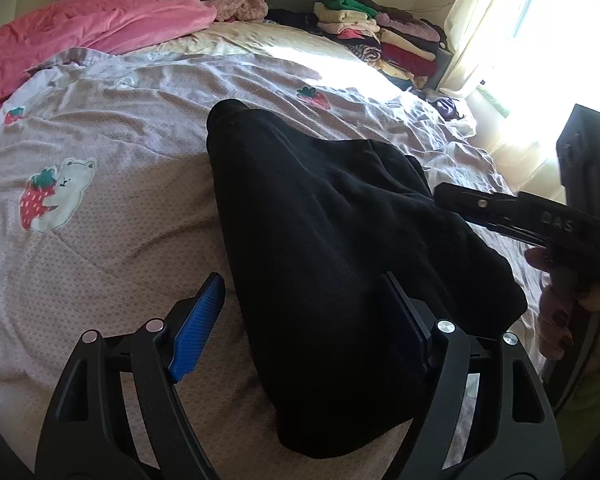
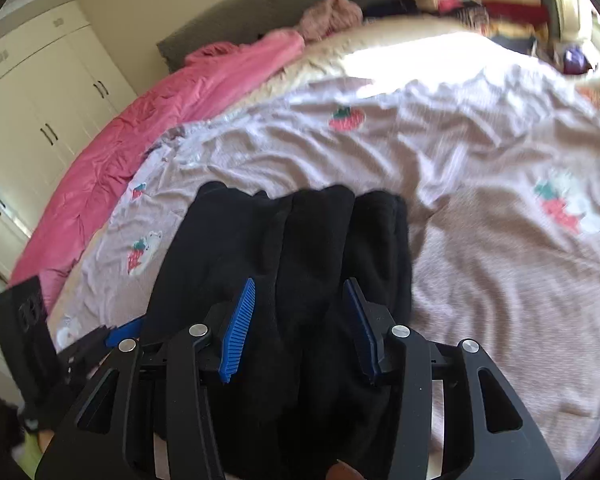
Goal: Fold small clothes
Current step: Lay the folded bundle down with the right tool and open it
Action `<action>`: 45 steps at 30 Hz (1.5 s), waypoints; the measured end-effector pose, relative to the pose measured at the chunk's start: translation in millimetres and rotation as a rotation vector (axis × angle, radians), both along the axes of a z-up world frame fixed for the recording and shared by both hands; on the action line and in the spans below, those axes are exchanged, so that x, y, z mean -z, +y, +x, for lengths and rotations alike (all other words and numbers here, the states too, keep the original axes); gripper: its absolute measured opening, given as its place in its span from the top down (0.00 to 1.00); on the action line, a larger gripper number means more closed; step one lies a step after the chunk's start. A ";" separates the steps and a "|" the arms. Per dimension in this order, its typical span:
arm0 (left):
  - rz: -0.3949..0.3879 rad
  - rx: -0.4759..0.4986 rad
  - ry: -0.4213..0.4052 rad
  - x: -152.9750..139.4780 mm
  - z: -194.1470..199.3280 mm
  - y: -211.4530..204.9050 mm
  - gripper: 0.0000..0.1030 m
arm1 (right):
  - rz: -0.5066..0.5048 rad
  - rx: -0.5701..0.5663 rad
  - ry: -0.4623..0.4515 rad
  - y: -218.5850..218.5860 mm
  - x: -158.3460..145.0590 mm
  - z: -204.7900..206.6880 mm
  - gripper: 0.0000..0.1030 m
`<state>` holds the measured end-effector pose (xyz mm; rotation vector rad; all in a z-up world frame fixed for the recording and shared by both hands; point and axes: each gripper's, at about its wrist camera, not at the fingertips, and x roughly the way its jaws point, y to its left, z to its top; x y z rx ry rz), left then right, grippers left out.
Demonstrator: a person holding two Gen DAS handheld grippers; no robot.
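Note:
A black garment (image 1: 320,240) lies bunched lengthwise on the strawberry-print bedsheet (image 1: 120,220). My left gripper (image 1: 300,320) stands open low over its near end; the cloth runs between the blue pads (image 1: 198,328), and the left pad is clear of it. In the right wrist view the same black garment (image 2: 300,248) shows lengthwise folds. My right gripper (image 2: 299,326) is open above it, with neither pad pressing on it. From the left wrist view, the right gripper (image 1: 446,196) reaches in from the right, held by a hand (image 1: 552,312).
A pink quilt (image 1: 80,36) lies along the far left of the bed. A pile of folded clothes (image 1: 380,36) sits at the far right corner by a bright curtained window (image 1: 500,20). White wardrobe doors (image 2: 40,100) stand beyond the bed.

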<state>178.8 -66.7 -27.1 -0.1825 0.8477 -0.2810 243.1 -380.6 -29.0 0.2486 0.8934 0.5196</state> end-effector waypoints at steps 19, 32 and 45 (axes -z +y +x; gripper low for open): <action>-0.021 0.041 -0.010 -7.6 -7.4 -7.4 0.30 | -0.107 -0.002 -0.225 4.5 -12.6 -9.3 0.86; 0.013 0.047 0.021 4.1 -5.1 -14.4 0.28 | -0.203 0.066 -0.179 -2.5 15.5 -6.8 0.60; 0.017 0.041 0.020 1.4 -16.5 -10.2 0.28 | -0.063 0.004 -0.156 -22.7 12.7 -84.0 0.85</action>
